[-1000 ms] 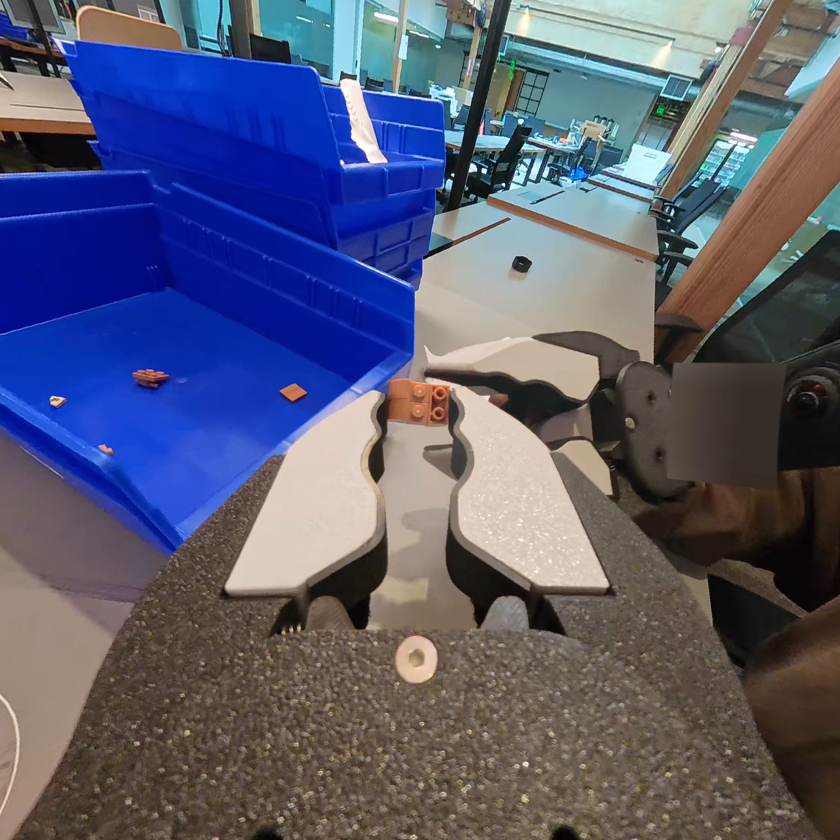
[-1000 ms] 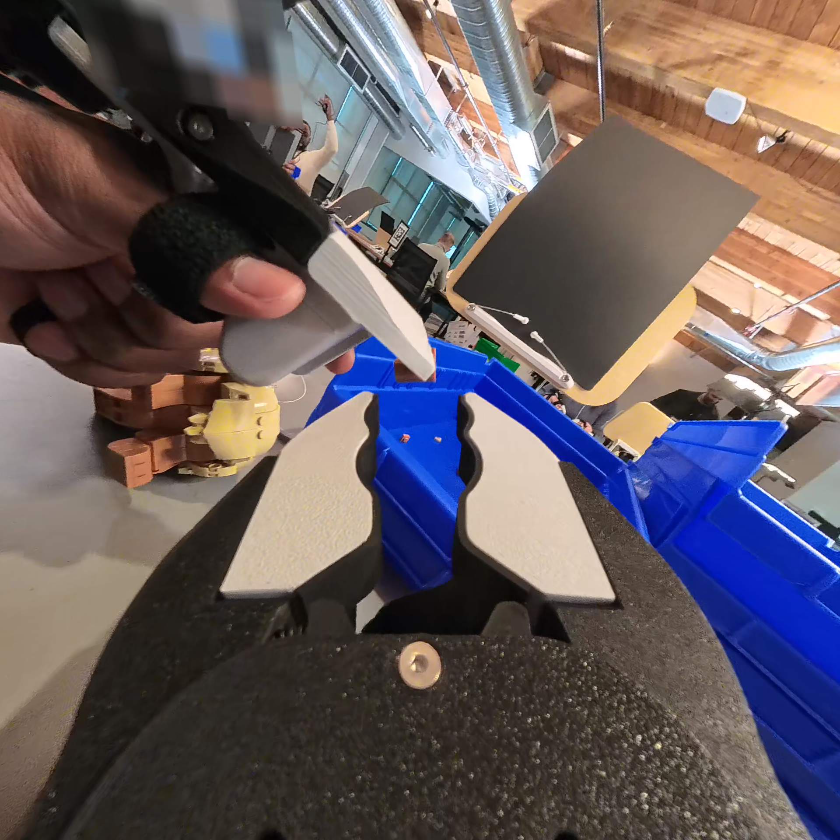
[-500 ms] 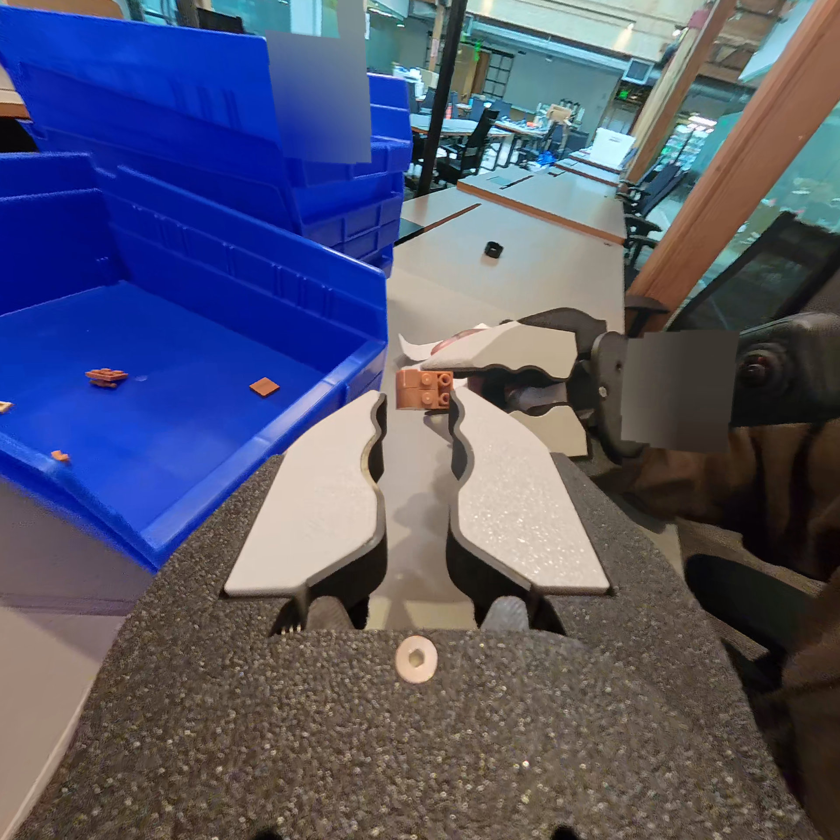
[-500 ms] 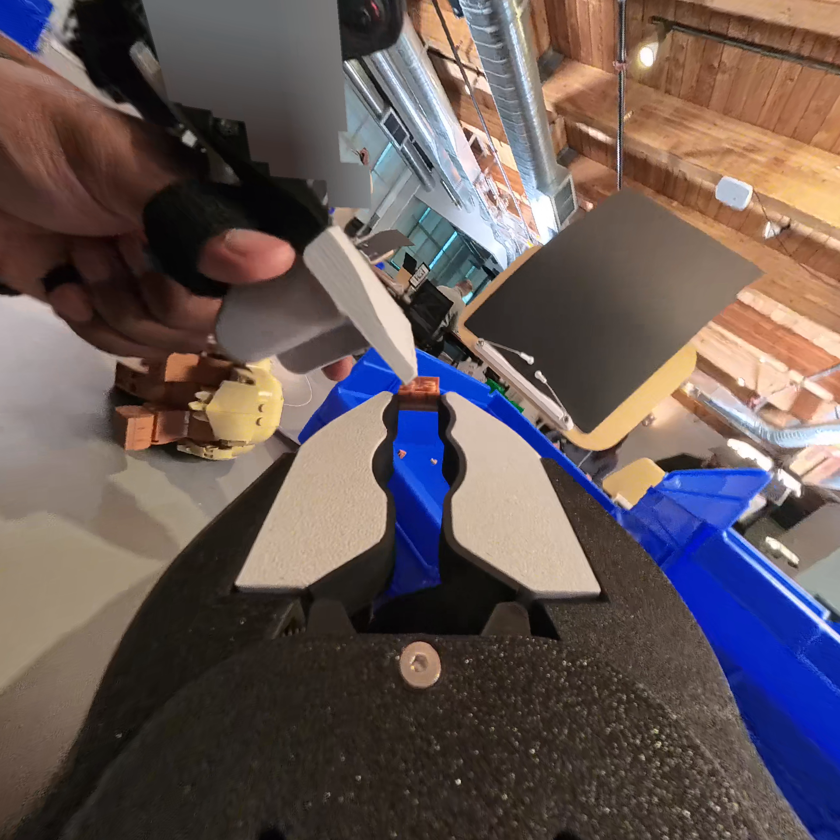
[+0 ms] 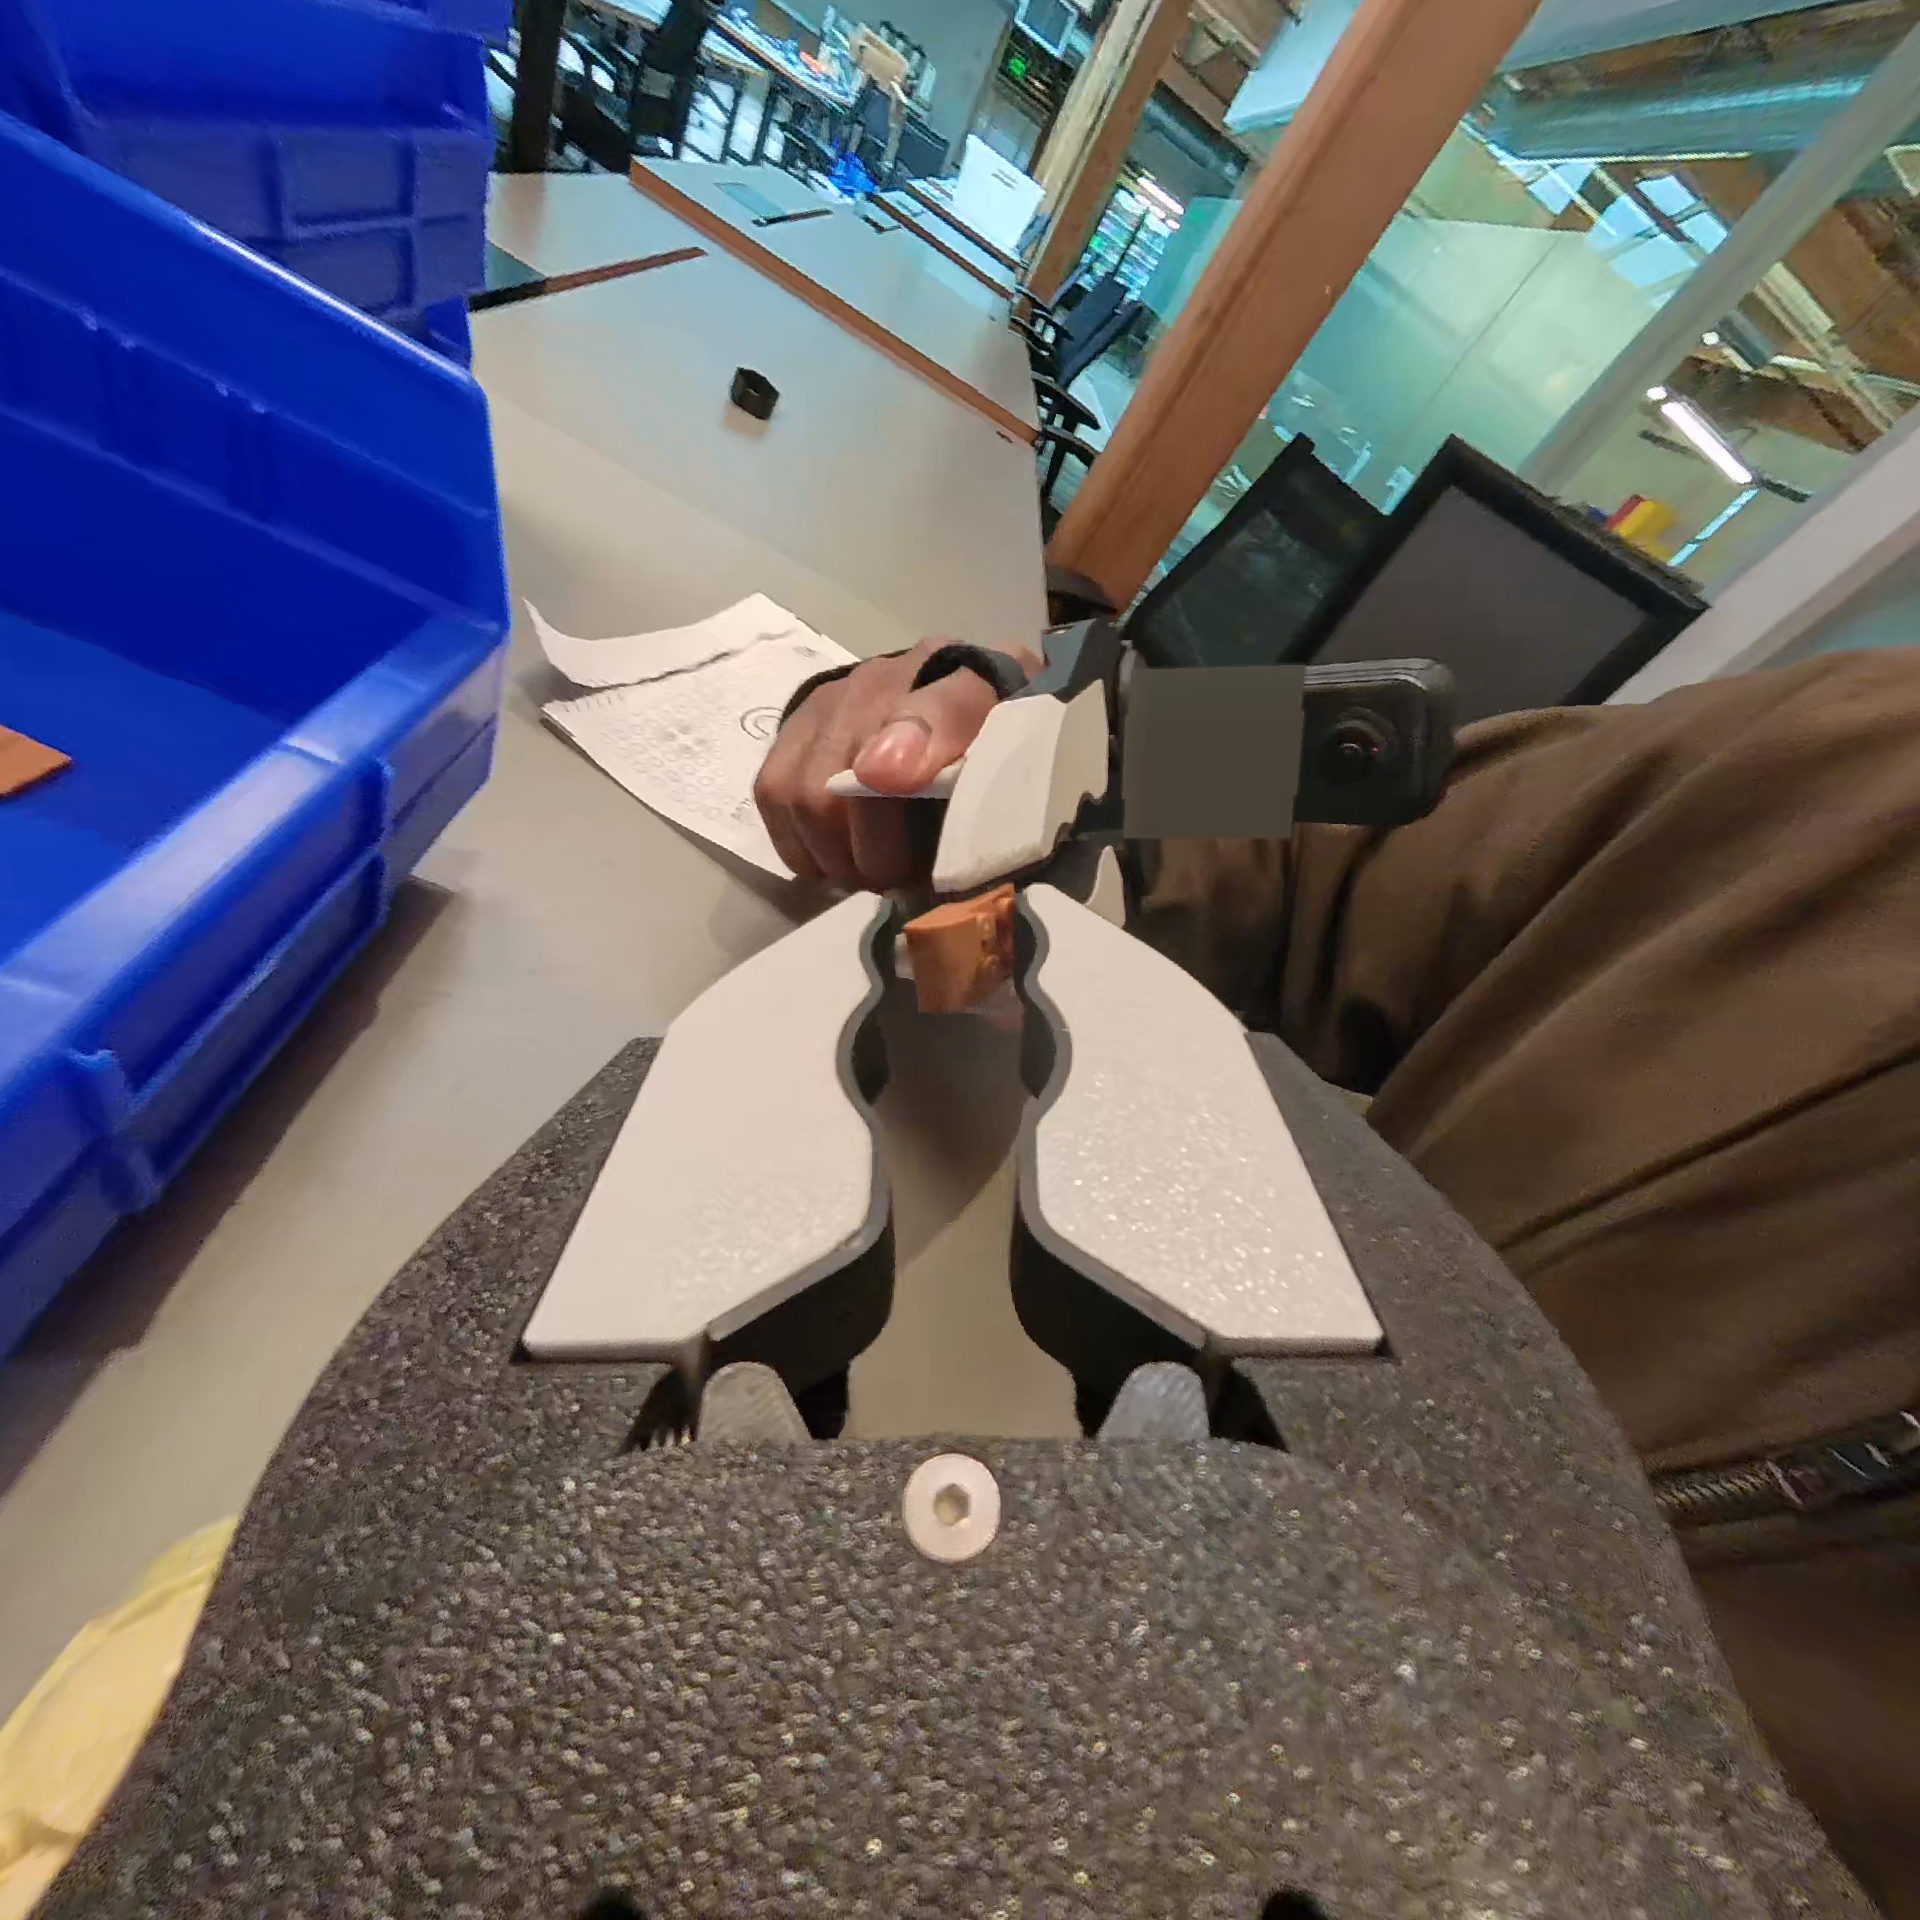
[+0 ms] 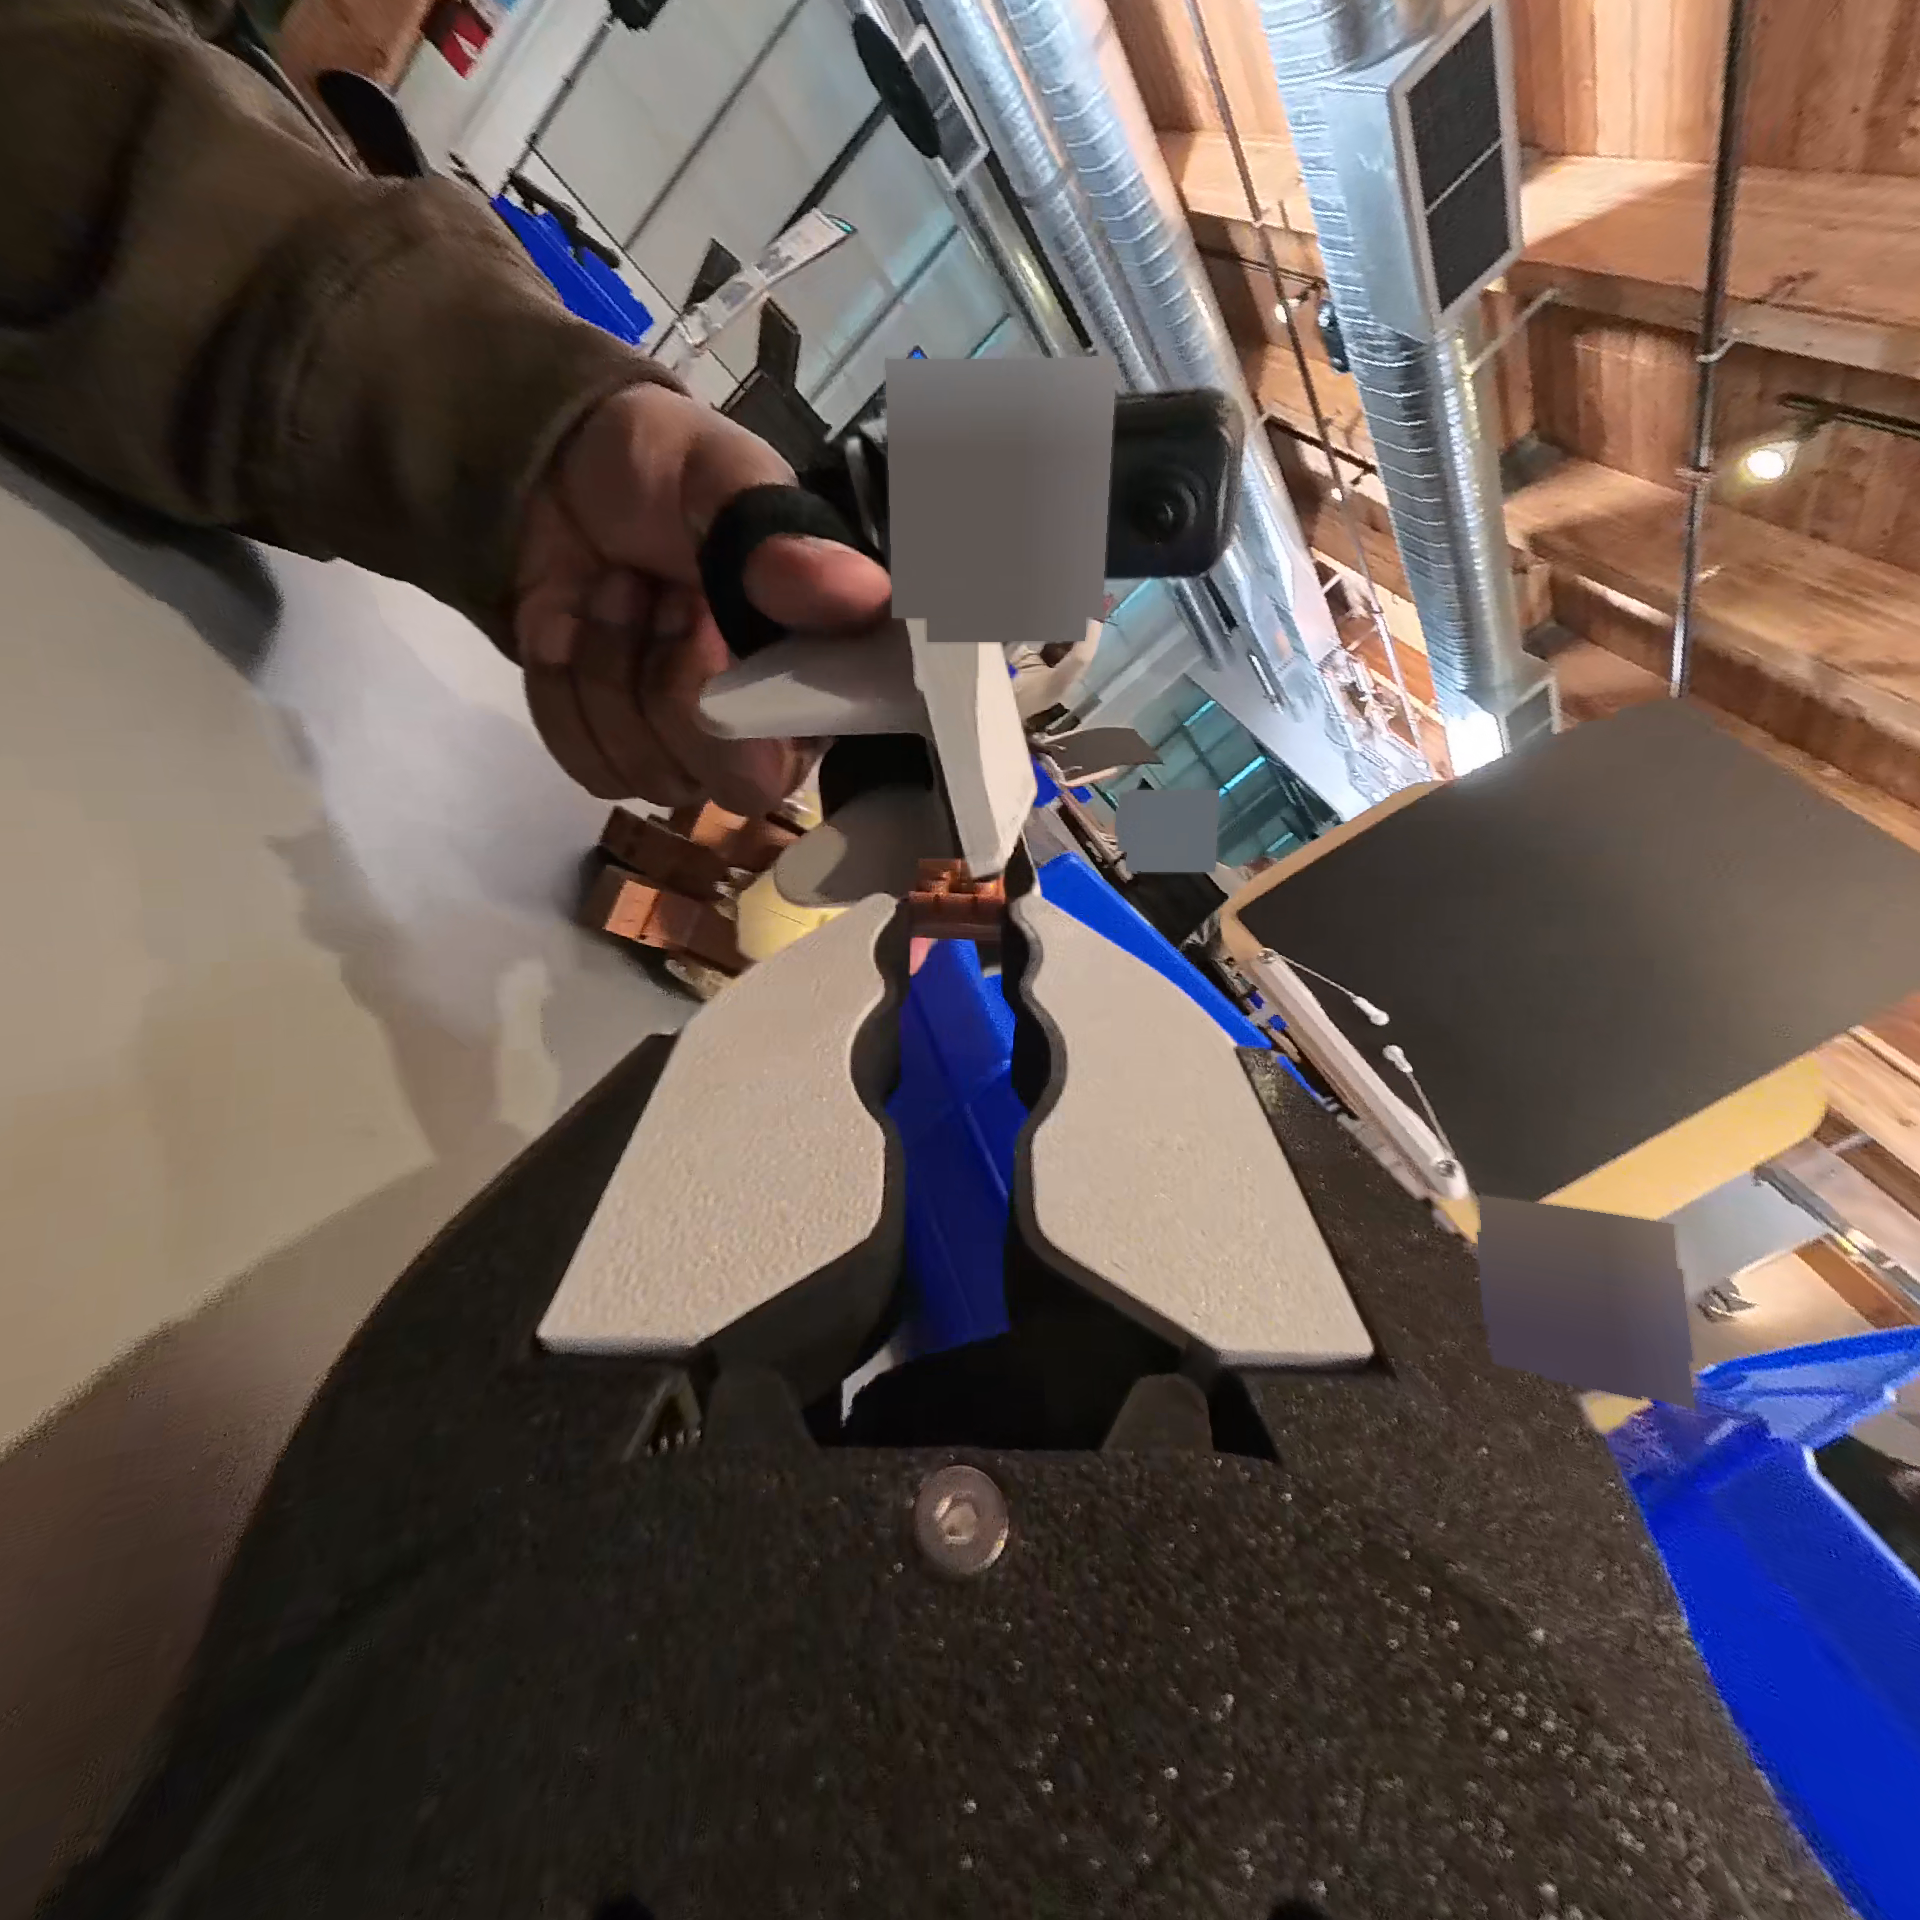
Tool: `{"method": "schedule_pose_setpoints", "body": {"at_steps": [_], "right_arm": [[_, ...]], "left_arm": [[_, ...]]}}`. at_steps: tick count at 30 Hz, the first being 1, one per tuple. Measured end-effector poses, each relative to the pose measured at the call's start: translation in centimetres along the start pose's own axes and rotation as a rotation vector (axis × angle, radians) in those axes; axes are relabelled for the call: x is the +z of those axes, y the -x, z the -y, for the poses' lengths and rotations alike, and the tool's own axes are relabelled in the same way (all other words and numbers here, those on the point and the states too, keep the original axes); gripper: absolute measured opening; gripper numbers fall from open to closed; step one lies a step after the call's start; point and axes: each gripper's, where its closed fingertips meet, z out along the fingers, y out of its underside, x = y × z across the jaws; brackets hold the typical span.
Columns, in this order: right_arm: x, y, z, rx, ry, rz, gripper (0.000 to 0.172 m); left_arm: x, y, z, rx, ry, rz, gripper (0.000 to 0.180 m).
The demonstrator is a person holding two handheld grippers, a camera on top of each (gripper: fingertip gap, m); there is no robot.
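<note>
Two tools, both on one brown brick piece. Left tool (image 5: 954,940) narrow, its pads on either side of the small brown brick piece (image 5: 954,956), right-hand pad touching it; left-hand pad contact hard to tell. Right tool (image 6: 956,914) narrow, clamped on the same brown brick piece (image 6: 956,906) across its tips. The piece is in the air above the grey table (image 5: 644,914), just beside the blue bin (image 5: 239,790). Each tool crosses the other at the tips. Two hands seen: one (image 5: 862,769) on the right tool, one (image 6: 644,644) on the left tool.

Count: several blue bins, one more stacked behind (image 5: 312,156); one flat brown plate (image 5: 26,758) inside the near bin; one printed paper sheet (image 5: 675,717); one small black item (image 5: 753,393) far on the table; one brown-and-yellow brick build (image 6: 686,894) on the table.

Versus earlier: a second ago only the left tool held the piece, right tool wider and apart. Now both grip it, and the pair has shifted away from over the bin edge.
</note>
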Motion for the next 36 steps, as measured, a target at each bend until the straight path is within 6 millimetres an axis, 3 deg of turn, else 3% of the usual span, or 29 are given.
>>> {"method": "schedule_pose_setpoints", "body": {"at_steps": [10, 18, 24, 28, 36], "right_arm": [[-0.1, 0.1, -1.3, 0.039, 0.046, 0.002, 0.016], [0.0, -0.1, -2.9, 0.089, 0.126, -0.005, 0.017], [0.0, 0.4, -2.6, 0.228, 0.12, 0.065, 0.023], [0.2, 0.7, -2.9, 0.232, 0.163, 0.077, 0.021], [0.7, 0.4, -4.3, 0.217, 0.283, 0.004, 0.015]], "left_arm": [[0.0, 0.1, -0.1, 0.033, -0.014, 0.03, 0.01], [0.2, 1.0, -0.1, 0.263, -0.06, 0.221, 0.01], [-0.1, 0.9, -0.8, 0.481, -0.08, 0.324, 0.01], [-0.7, 1.1, -1.3, 0.61, -0.105, 0.373, 0.01], [-2.5, 4.0, -1.6, 0.702, -0.059, 0.533, 0.01]]}}
